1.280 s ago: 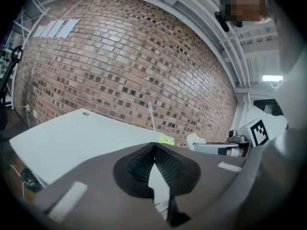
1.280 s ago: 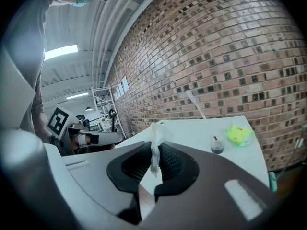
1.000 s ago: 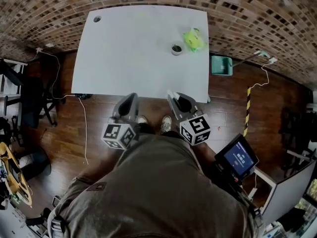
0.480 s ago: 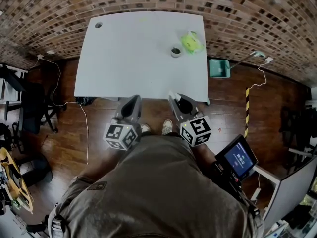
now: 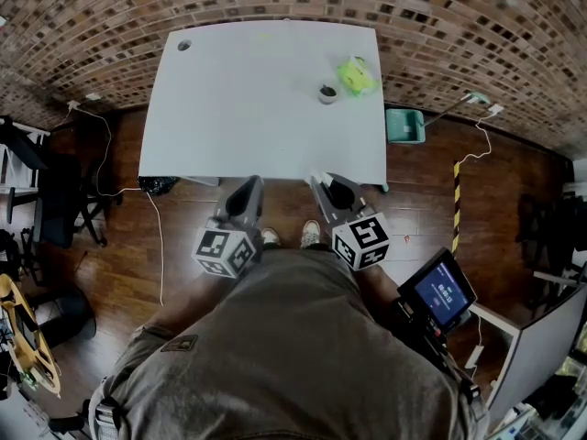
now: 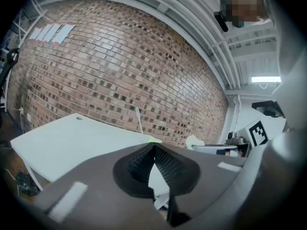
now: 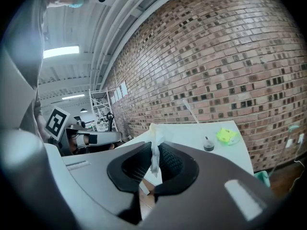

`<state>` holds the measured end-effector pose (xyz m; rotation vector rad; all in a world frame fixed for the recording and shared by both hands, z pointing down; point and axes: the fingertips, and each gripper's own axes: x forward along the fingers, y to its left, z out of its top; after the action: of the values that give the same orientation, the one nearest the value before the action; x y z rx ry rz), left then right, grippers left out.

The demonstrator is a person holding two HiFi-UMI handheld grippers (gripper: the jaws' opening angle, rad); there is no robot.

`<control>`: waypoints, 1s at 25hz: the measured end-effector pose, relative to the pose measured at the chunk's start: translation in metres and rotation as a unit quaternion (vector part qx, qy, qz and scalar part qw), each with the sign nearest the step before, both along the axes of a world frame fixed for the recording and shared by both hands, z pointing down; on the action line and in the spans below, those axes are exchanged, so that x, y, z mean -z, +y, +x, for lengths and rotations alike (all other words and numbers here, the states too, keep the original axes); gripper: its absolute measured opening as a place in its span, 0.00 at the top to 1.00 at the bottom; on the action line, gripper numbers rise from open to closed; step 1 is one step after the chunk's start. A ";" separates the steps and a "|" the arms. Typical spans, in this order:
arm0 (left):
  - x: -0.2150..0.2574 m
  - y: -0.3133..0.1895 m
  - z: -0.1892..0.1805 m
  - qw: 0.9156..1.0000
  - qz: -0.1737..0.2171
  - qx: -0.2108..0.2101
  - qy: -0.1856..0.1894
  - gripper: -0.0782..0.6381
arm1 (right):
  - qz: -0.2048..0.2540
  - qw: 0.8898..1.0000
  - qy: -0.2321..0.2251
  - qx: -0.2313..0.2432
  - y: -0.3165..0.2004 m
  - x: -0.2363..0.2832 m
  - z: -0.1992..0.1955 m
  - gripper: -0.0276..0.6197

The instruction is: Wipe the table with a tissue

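The white table [image 5: 248, 99] stands ahead of me, against the brick wall. Both grippers hover side by side just short of its near edge, above the wooden floor. My right gripper [image 5: 323, 183] is shut on a white tissue [image 7: 155, 150], which sticks up crumpled between its ribbed pads. The tissue [image 5: 316, 176] shows as a small white tip in the head view. My left gripper [image 5: 246, 189] is shut with nothing in it; its pads [image 6: 144, 162] meet. On the table's far right lie a bright green object [image 5: 356, 74] and a small dark cup [image 5: 327, 93].
A teal bin [image 5: 406, 125] sits on the floor right of the table. Cables trail on the floor at both sides. A dark chair [image 5: 55, 191] stands at left, and a device with a lit screen [image 5: 440, 291] at right. The tabletop has a cable hole [image 5: 184, 45] far left.
Both grippers keep the same pose by the table's edge, the tissue still in the right one. The head view has shifted slightly, so the table sits a little lower in it.
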<state>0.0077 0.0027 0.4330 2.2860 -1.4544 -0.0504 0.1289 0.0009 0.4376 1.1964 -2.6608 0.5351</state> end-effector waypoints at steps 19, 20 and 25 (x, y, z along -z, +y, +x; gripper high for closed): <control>-0.001 0.007 -0.007 1.000 -0.004 -0.007 0.001 0.89 | -0.005 1.000 -0.003 0.005 0.005 0.001 -0.011 0.90; -0.001 0.007 -0.007 1.000 -0.004 -0.008 0.001 0.89 | -0.005 1.000 -0.003 0.005 0.006 0.001 -0.011 0.90; -0.001 0.004 -0.007 1.000 -0.003 -0.010 0.002 0.89 | -0.006 1.000 -0.002 0.005 0.004 0.001 -0.012 0.90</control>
<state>0.0009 0.0065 0.4337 2.2937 -1.4268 -0.0436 0.1167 0.0046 0.4369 1.1794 -2.6610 0.5520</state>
